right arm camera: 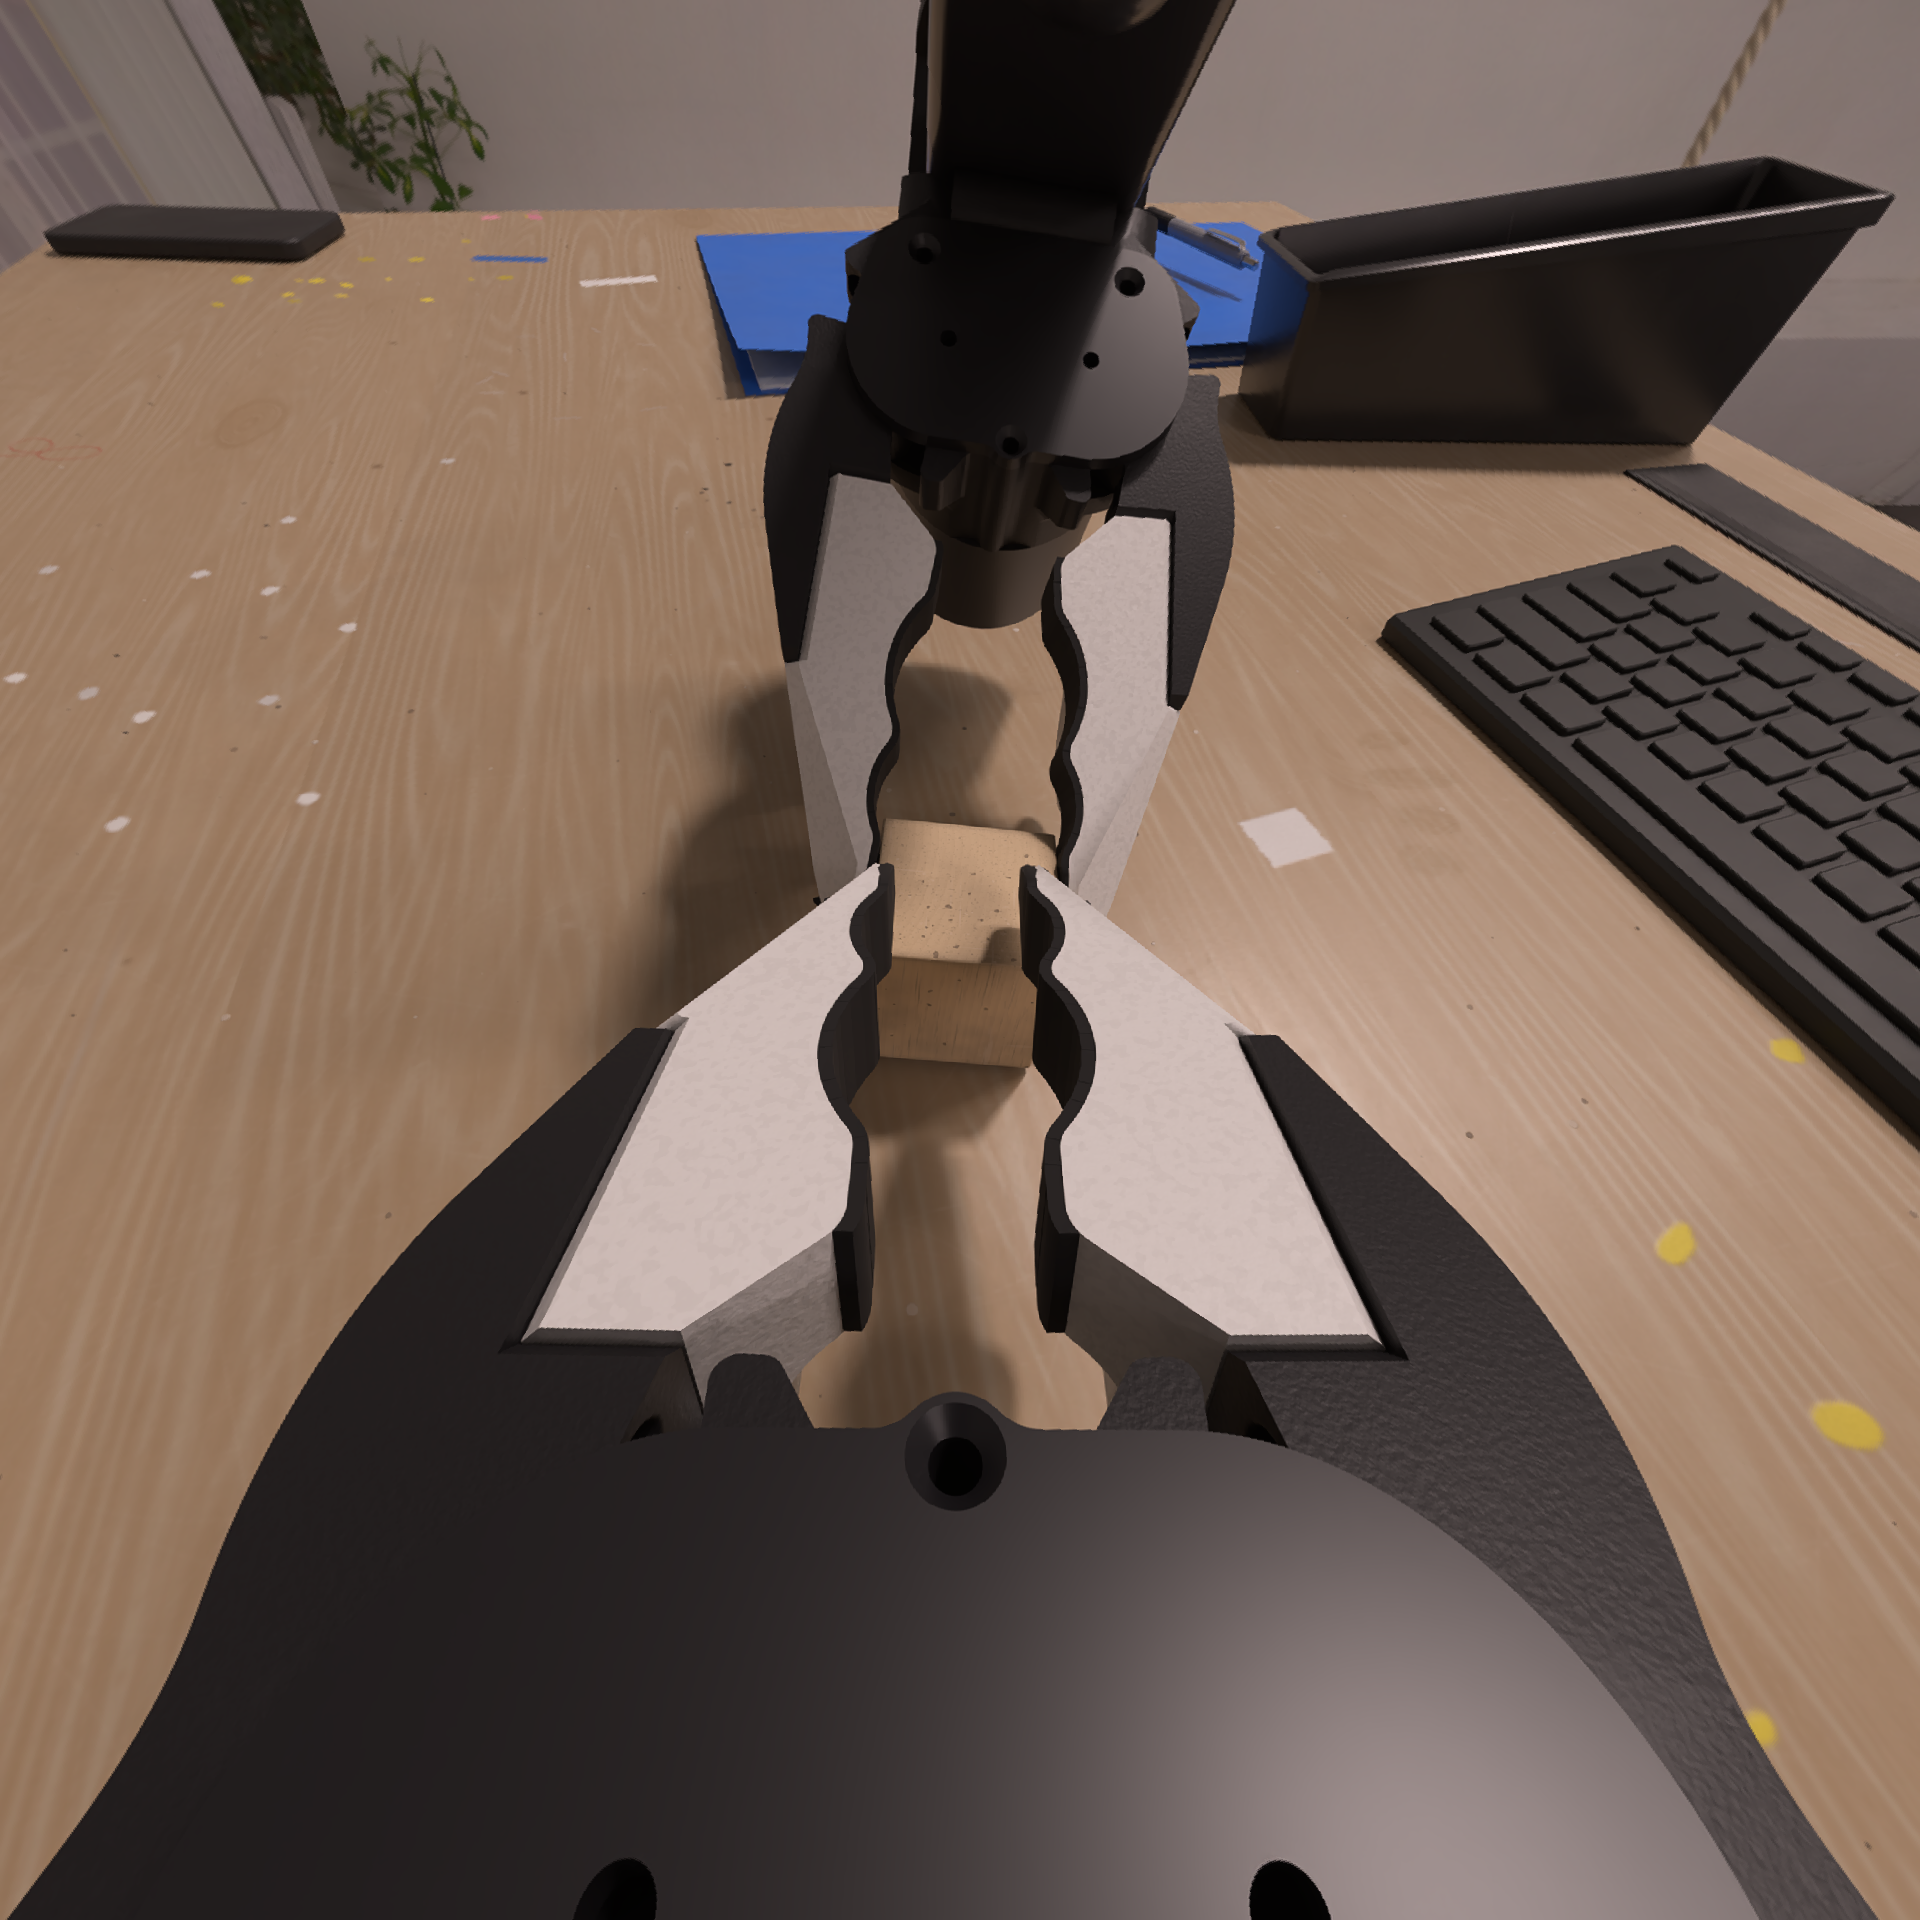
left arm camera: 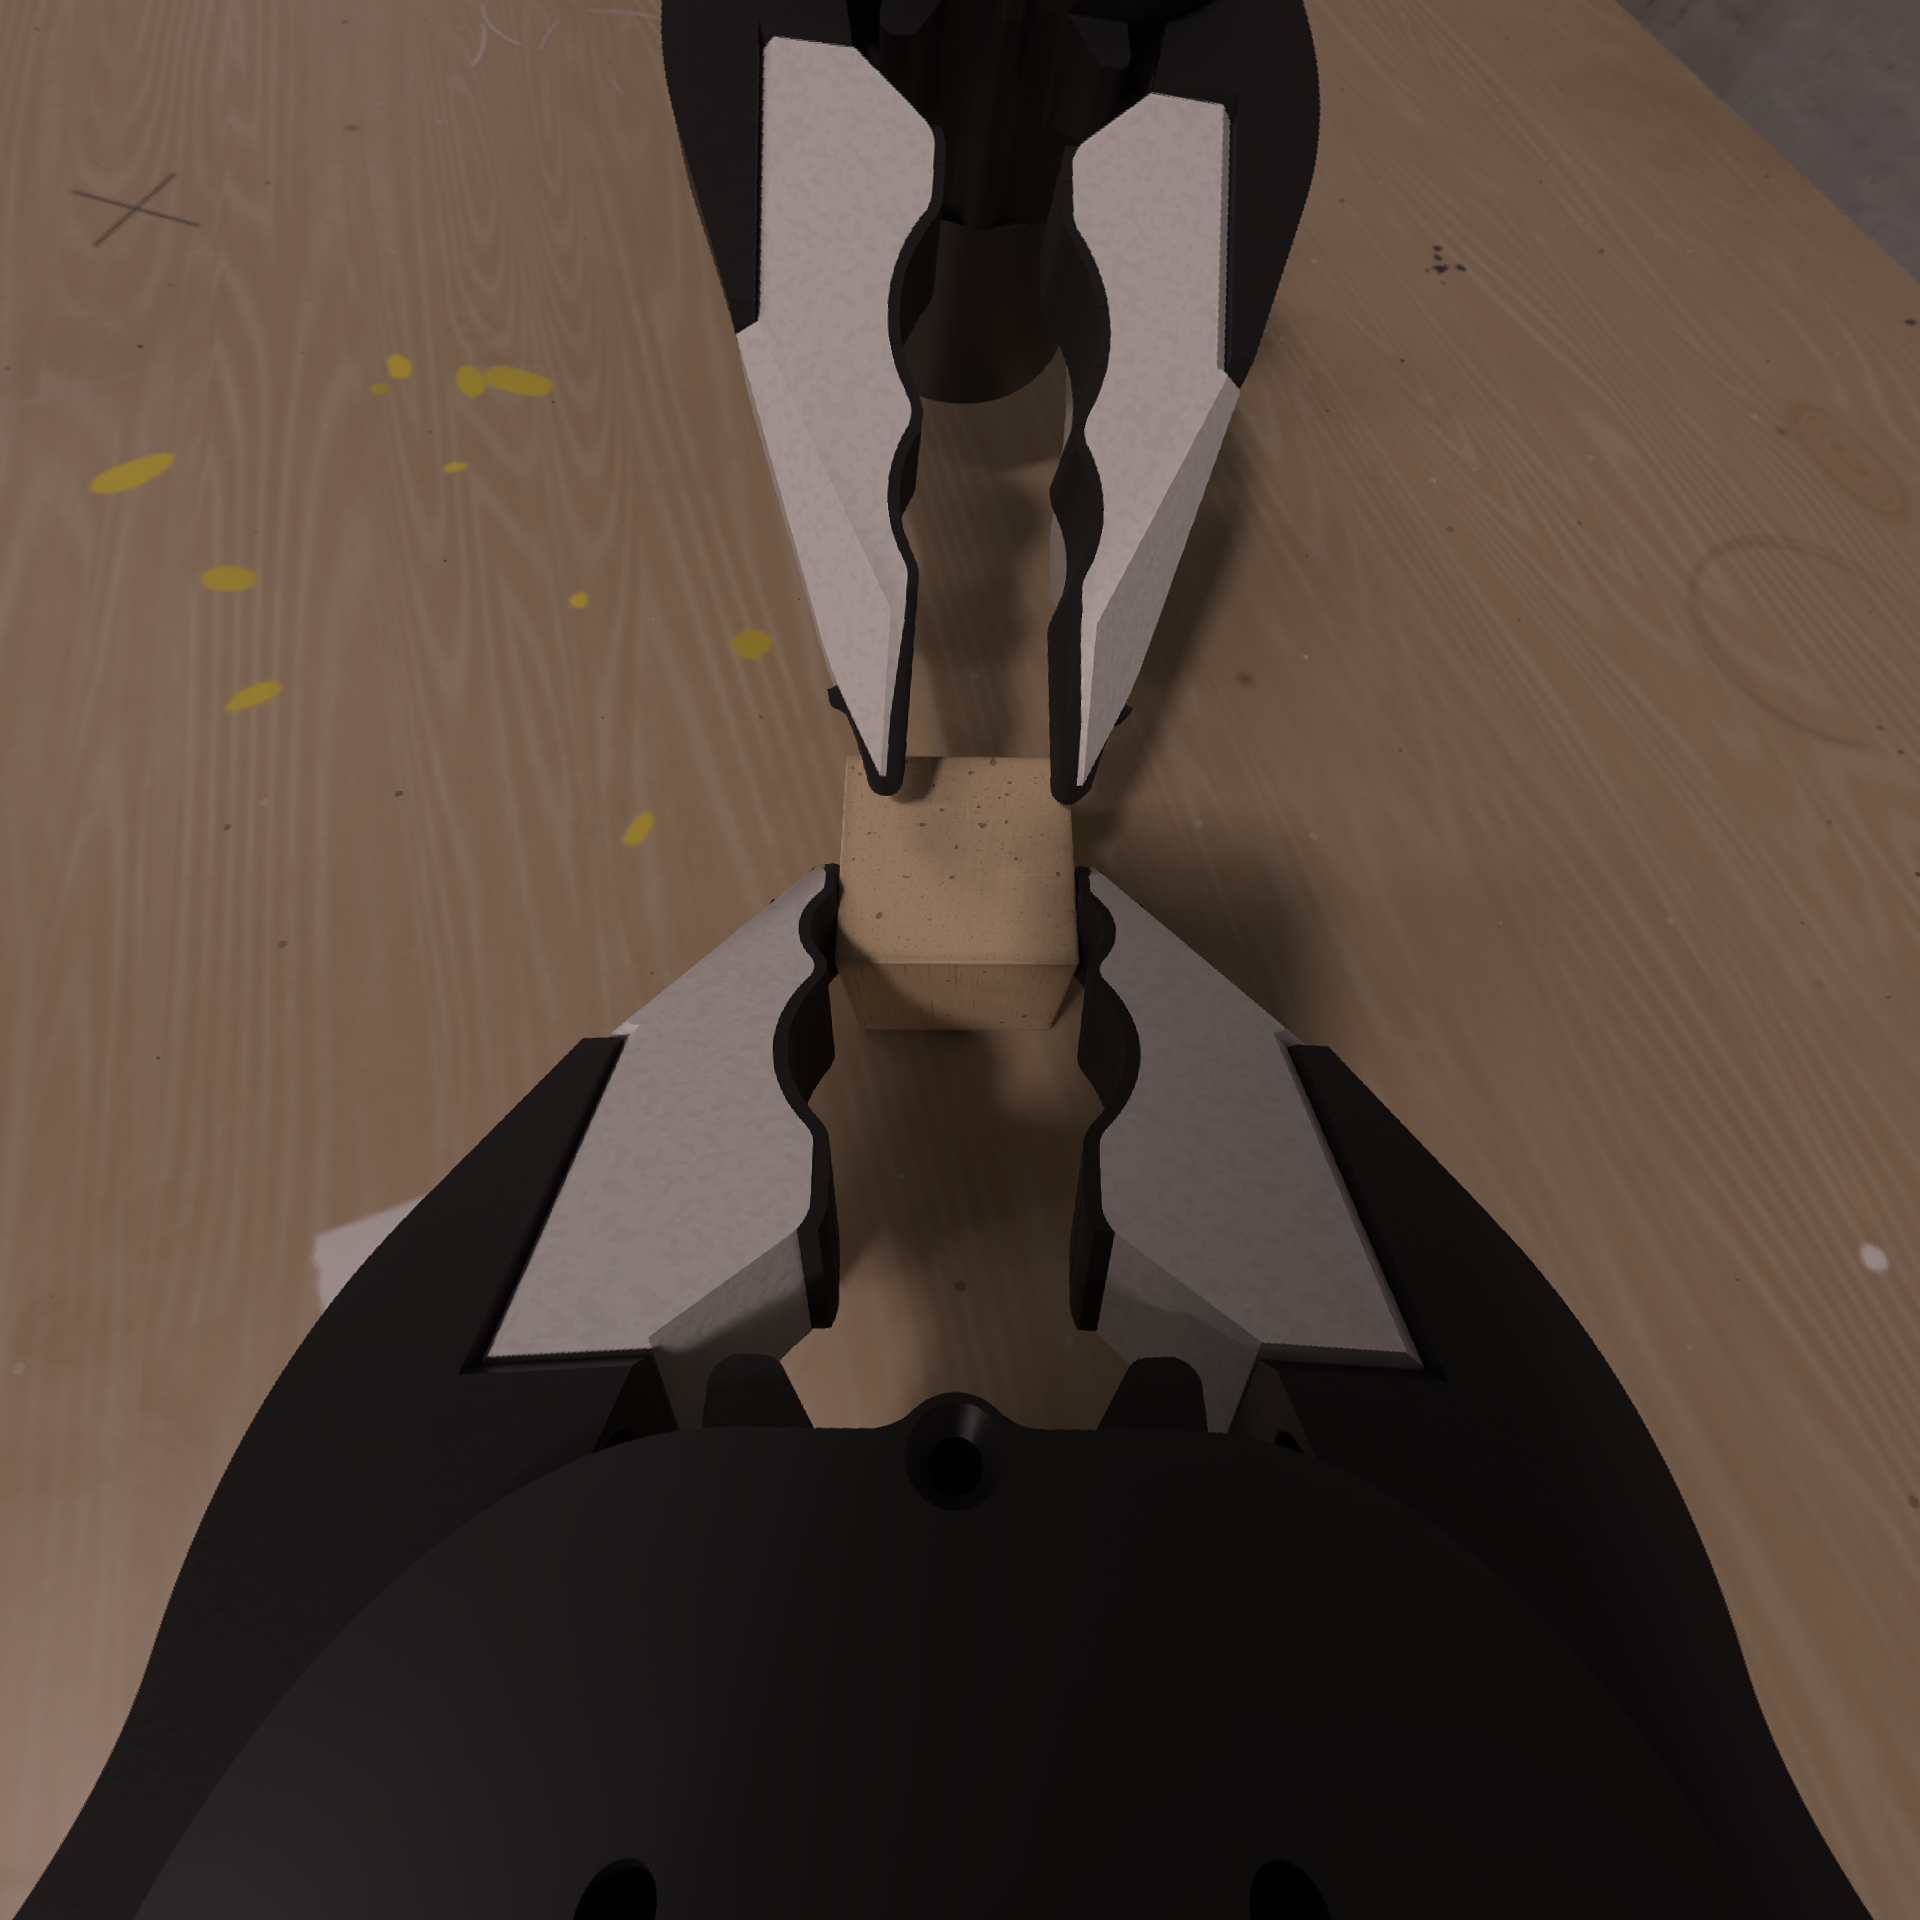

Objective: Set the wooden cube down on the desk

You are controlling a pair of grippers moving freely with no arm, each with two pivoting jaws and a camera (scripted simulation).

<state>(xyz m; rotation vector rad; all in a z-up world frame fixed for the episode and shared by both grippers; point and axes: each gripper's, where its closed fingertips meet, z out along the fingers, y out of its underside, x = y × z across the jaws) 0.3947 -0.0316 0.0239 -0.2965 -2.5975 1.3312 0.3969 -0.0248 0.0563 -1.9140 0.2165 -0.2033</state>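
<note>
The wooden cube (left arm camera: 956,894) is low over the desk (left arm camera: 416,987); I cannot tell whether it touches. My left gripper (left arm camera: 956,878) is shut on it, one fingertip on each side. My right gripper (left arm camera: 977,790) comes in from the opposite side, facing the left one. Its jaws stand apart but narrower than the cube, with the tips at the cube's upper far edge and nothing between them. In the right wrist view the cube (right arm camera: 956,935) lies just past my right gripper (right arm camera: 956,875), and the left gripper (right arm camera: 966,862) flanks it from behind.
A black keyboard (right arm camera: 1683,748) lies to the right. A black bin (right arm camera: 1538,312), a blue folder (right arm camera: 769,301) with a pen (right arm camera: 1205,239) and a flat black slab (right arm camera: 197,231) are at the back. Yellow spots (left arm camera: 130,473) mark the desk.
</note>
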